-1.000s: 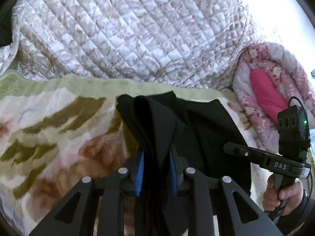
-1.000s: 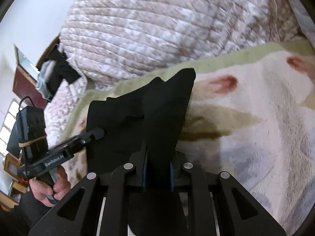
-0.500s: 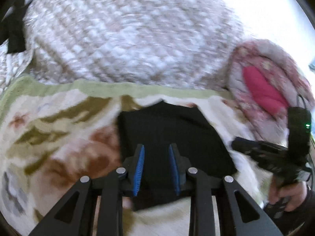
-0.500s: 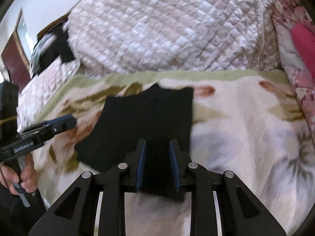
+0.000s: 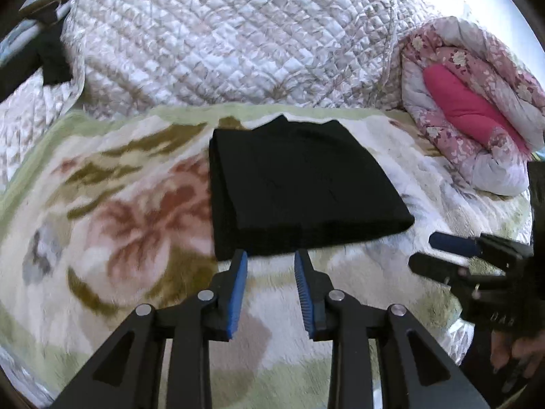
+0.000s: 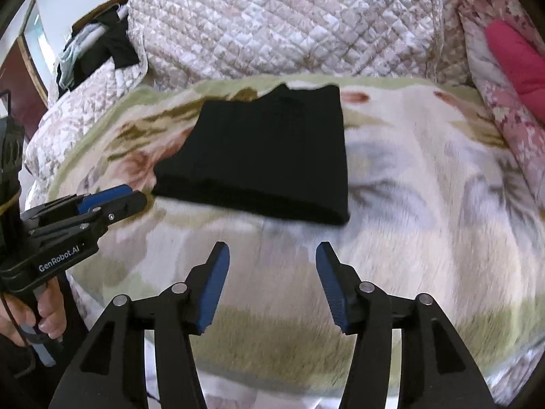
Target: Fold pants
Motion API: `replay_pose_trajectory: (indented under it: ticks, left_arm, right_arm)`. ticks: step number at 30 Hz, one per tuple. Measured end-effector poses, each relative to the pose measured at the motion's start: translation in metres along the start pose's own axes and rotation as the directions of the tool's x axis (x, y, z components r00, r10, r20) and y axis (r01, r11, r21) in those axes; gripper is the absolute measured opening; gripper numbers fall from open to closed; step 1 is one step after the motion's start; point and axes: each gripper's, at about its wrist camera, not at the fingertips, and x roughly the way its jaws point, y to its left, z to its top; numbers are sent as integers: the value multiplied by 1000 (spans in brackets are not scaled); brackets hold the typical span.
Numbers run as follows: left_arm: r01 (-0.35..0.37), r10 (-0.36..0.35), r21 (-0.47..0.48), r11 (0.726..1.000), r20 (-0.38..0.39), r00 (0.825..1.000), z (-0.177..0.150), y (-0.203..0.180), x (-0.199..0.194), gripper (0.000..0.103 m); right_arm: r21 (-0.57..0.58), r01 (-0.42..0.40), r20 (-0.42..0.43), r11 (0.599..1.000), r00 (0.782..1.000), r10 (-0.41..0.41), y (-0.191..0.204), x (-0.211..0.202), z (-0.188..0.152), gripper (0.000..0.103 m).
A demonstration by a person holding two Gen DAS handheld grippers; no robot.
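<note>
Fold looks finished: black pants (image 5: 299, 187) lie mid-frame; my left gripper (image 5: 270, 262) and right gripper (image 6: 272, 255) are opening, empty; next, check edges.

Black pants (image 5: 299, 184) lie flat, folded into a compact rectangle on the floral blanket (image 5: 129, 225)

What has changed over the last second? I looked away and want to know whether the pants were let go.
Yes. Both the left gripper and the right gripper released the black pants and drew back toward the person; their jaws are opening, with nothing between them. The raised fabric dropped into a flat folded rectangle. The floral blanket and quilted bedding stayed put.
</note>
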Motion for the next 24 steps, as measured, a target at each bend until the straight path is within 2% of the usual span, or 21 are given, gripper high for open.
replay_pose_trajectory:
  ticks: [4, 7, 11, 13, 14, 16, 20, 24]
  left_arm:
    - [-20, 19, -10, 1000, -36, 999, -10, 0, 5, 33]
    - [-38, 37, -17, 999, -42, 998, -14, 2, 8, 38]
    - [-55, 53, -25, 998, -52, 997, -14, 7, 17, 38]
    - [-62, 61, -26, 998, -57, 996, -15, 9, 23, 39]
    - [-67, 65, -26, 997, -66, 996, -17, 10, 27, 39]
    - [-71, 66, -42, 997, -107, 992, -22, 14, 39, 39]
    - [-75, 72, -29, 997, -79, 994, -28, 13, 38, 44]
    - [-76, 74, -26, 997, -70, 995, -29, 12, 39, 46]
  right_arm:
    - [1, 10, -8, 1000, 1000, -10, 1, 1, -6, 54]
    - [-7, 30, -6, 1000, 1000, -30, 2, 4, -2, 55]
    - [-16, 47, 2, 999, 999, -47, 4, 13, 1, 57]
    - [-5, 47, -31, 999, 998, -47, 0, 24, -2, 58]
    - [7, 50, -59, 999, 997, -50, -3, 32, -4, 60]
    - [-10, 49, -36, 999, 998, -49, 1, 31, -6, 65]
    - [-59, 76, -35, 995, 996, -78, 10, 36, -8, 76]
    - [-44, 82, -28, 996, 996, -83, 10, 37, -8, 77]
